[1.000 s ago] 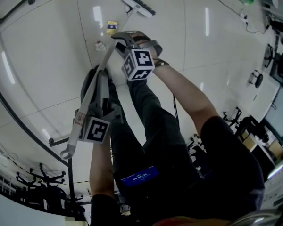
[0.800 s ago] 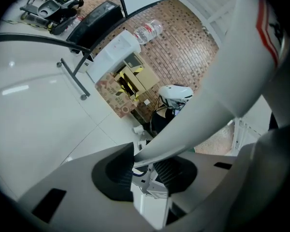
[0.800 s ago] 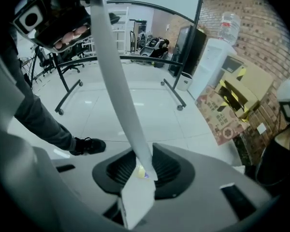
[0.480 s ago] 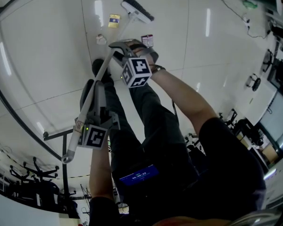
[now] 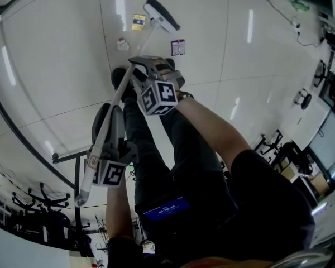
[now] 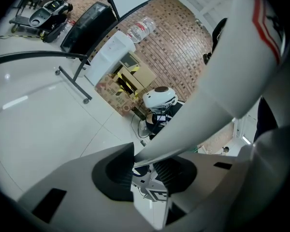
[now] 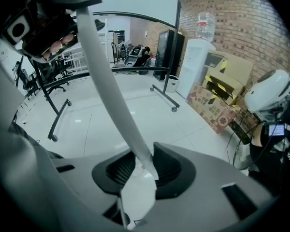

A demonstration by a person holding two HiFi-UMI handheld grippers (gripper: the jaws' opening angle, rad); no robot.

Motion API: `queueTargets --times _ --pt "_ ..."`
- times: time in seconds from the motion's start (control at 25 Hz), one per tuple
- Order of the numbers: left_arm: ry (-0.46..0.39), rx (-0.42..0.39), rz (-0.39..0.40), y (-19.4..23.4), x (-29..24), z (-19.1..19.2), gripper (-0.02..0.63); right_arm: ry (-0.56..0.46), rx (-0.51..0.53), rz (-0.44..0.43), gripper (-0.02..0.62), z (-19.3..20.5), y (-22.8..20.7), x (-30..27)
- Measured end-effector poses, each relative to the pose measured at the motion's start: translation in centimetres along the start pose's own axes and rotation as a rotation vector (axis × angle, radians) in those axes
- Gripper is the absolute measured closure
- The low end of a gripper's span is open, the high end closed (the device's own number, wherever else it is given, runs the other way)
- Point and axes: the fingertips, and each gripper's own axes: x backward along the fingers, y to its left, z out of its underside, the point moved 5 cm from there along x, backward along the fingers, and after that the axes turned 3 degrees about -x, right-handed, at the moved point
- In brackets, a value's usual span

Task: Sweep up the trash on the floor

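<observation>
My left gripper (image 5: 108, 121) is clamped, jaws half closed, on the upper broom handle (image 5: 124, 85); my right gripper (image 5: 138, 66) is clamped lower down; broom head (image 5: 162, 13) on the floor (image 5: 50, 54), just beside the yellow scrap (image 5: 138, 21).

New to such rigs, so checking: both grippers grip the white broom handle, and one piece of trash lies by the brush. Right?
Not one: the head view shows three by the brush: yellow packet, white scrap, dark wrapper. Left gripper and right gripper do grip the handle.
</observation>
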Motion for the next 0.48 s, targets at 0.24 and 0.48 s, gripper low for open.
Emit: queueTargets --times 0.24,0.48 --pt "-0.011 0.006 0.001 0.2 1.1 0.0 0.489 -0.011 -0.051 0.025 0.466 -0.7 0.9 0.2" --pt "-0.043 0.018 0.011 0.2 1.2 -0.9 0.489 -0.011 -0.081 0.015 0.465 -1.5 0.7 0.4"
